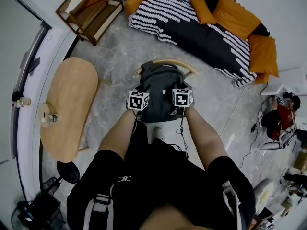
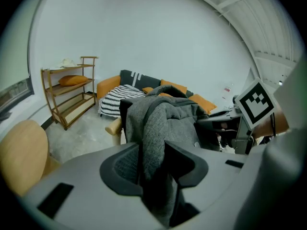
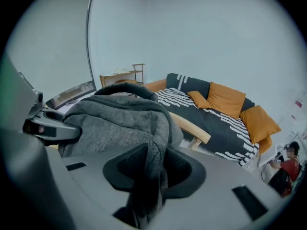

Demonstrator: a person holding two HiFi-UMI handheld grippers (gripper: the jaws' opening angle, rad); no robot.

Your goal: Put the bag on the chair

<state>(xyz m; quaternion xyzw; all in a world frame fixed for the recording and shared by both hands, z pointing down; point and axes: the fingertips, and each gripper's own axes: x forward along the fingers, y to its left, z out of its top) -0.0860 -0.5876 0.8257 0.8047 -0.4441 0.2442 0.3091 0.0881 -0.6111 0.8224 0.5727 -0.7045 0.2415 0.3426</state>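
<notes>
A dark grey backpack (image 1: pixel 160 92) sits on the wooden chair (image 1: pixel 184 65), whose curved back rail shows behind it. Both grippers are at the bag's near side, and their marker cubes (image 1: pixel 137 100) (image 1: pixel 182 97) show in the head view. A fold of the grey bag fabric (image 2: pixel 156 128) runs between the jaws of my left gripper (image 2: pixel 152 169), which stand apart and do not clamp it. My right gripper (image 3: pixel 154 169) is the same, with bag fabric (image 3: pixel 139 123) hanging loosely between its spread jaws. The chair rail (image 3: pixel 192 127) passes just behind the bag.
An oval wooden table (image 1: pixel 67 107) with a small bottle (image 1: pixel 48 119) stands to the left. Beyond the chair is a dark sofa (image 1: pixel 206 32) with orange cushions and a striped blanket. A wooden shelf (image 1: pixel 91 11) is at the far left. Cables (image 1: pixel 240 114) and a seated person (image 1: pixel 278 116) are at the right.
</notes>
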